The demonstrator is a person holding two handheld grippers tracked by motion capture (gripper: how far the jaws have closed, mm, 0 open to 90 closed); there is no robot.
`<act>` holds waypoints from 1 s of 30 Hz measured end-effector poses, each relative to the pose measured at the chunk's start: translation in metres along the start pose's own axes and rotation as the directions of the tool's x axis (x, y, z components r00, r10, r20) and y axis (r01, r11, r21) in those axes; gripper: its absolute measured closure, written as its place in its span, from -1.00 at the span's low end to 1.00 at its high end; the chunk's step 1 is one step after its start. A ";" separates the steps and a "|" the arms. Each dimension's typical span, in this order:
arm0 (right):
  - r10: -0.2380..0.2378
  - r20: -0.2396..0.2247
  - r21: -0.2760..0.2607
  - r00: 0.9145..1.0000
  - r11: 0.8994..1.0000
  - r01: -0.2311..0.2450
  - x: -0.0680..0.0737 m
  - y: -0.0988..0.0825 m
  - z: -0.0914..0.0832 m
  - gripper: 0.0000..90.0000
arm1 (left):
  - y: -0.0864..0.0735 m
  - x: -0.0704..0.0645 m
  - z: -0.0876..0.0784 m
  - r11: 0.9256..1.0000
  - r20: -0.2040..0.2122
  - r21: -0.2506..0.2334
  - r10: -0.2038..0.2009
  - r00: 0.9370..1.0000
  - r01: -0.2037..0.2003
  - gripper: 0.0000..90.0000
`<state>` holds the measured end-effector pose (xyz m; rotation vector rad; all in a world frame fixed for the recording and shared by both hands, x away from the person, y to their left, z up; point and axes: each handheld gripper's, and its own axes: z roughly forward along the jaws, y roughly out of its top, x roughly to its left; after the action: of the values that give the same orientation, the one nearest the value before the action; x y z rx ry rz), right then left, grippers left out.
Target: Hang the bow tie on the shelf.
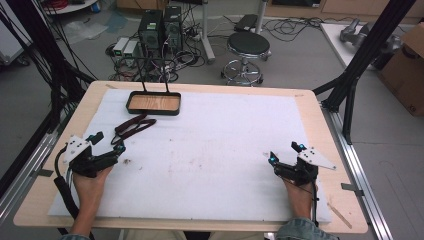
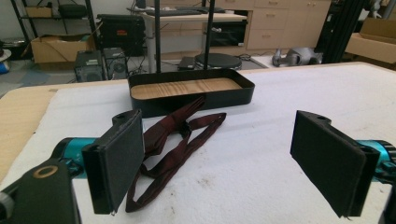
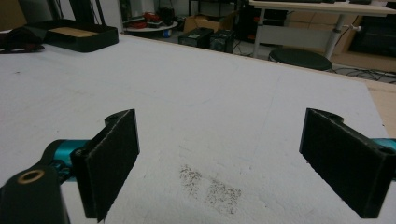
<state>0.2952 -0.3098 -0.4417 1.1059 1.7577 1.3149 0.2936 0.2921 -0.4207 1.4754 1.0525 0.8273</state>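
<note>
A dark red strap [image 1: 134,126] lies looped on the white foam mat, just in front of a black tray [image 1: 153,103] with a wooden floor at the back left. My left gripper [image 1: 107,141] stands open close to the strap's near end; in the left gripper view the strap [image 2: 175,144] lies between and beyond the jaws, with the tray [image 2: 191,91] behind it. My right gripper [image 1: 285,153] stands open at the right side of the mat with nothing between its jaws [image 3: 224,163]. In the right gripper view the tray [image 3: 74,36] sits far off at the upper left.
The white foam mat [image 1: 210,150] covers most of the wooden table [image 1: 320,130]. A thin black stand [image 1: 155,72] rises behind the tray. A dark smudge [image 3: 210,186] marks the mat by the right gripper. Beyond the table stand a stool [image 1: 248,47] and computers.
</note>
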 end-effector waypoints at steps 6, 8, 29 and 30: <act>-0.001 -0.001 -0.001 1.000 1.000 0.001 0.000 0.000 0.000 -0.76 | 0.001 0.002 0.004 1.000 0.036 0.005 -0.001 0.999 0.001 -0.55; 0.003 -0.003 0.000 1.000 1.000 -0.003 0.001 0.000 0.000 -0.76 | 0.002 0.004 0.006 1.000 0.045 0.011 -0.007 0.999 0.006 -0.55; -0.008 0.004 0.009 1.000 1.000 0.008 0.001 0.000 0.001 -0.76 | 0.006 0.063 0.016 1.000 0.006 0.011 -0.021 1.000 0.021 -0.50; -0.007 0.004 0.010 1.000 1.000 0.007 0.002 0.000 0.001 -0.76 | 0.006 0.067 0.019 1.000 0.011 0.005 -0.013 1.000 0.013 -0.50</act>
<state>0.2951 -0.3080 -0.4421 1.1055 1.7655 1.3003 0.3367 0.3468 -0.4210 1.4745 1.0558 0.8067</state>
